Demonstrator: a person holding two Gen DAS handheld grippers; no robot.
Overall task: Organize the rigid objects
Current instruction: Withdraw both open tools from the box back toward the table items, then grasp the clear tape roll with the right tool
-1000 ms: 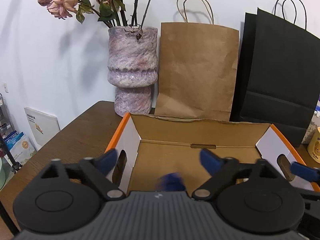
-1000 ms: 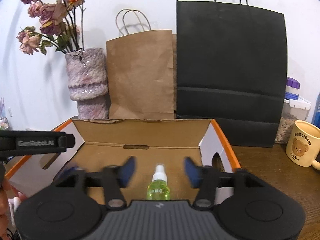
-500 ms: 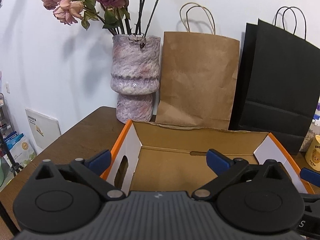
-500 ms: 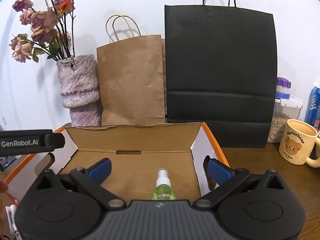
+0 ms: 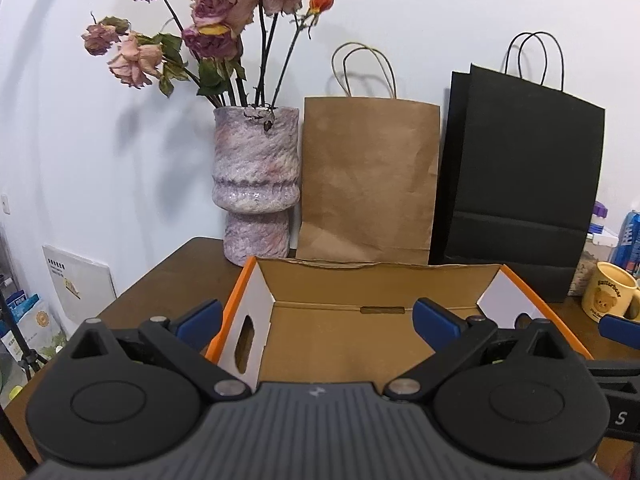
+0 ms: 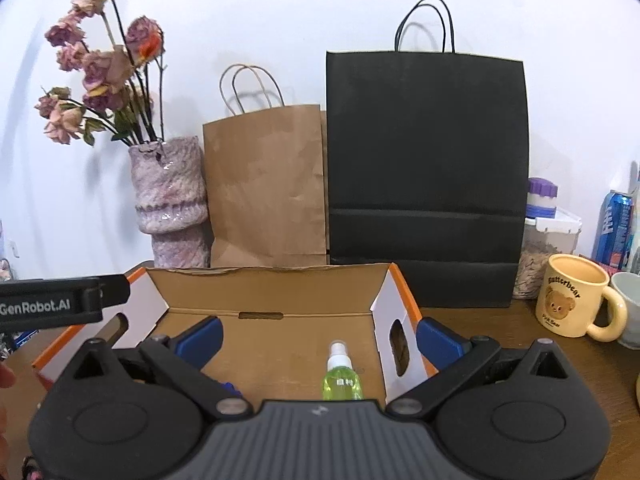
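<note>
An open cardboard box [image 6: 272, 288] with orange edges lies on the brown table. A small green spray bottle [image 6: 342, 378] stands upright on its floor near the right wall. Low in the right wrist view, a small blue thing [image 6: 231, 389] peeks out from behind the gripper body. My right gripper [image 6: 320, 340] hangs open above the box's near side, its blue pads wide apart and nothing between them. My left gripper [image 5: 318, 318] is open too, over the left half of the box [image 5: 380, 286], holding nothing. Its black body [image 6: 60, 300] shows at the left of the right wrist view.
Behind the box, against the white wall, stand a mottled vase [image 5: 256, 184] of dried roses, a brown paper bag [image 5: 368, 176] and a black paper bag [image 6: 424, 176]. To the right are a yellow bear mug [image 6: 572, 300], a purple-lidded container [image 6: 548, 232] and a blue can [image 6: 614, 224].
The right jaws spread from partly open to wide, leaving the spray bottle standing in the box. A blurred blue thing between the left fingers dropped from view. Both grippers drew back and rose slightly.
</note>
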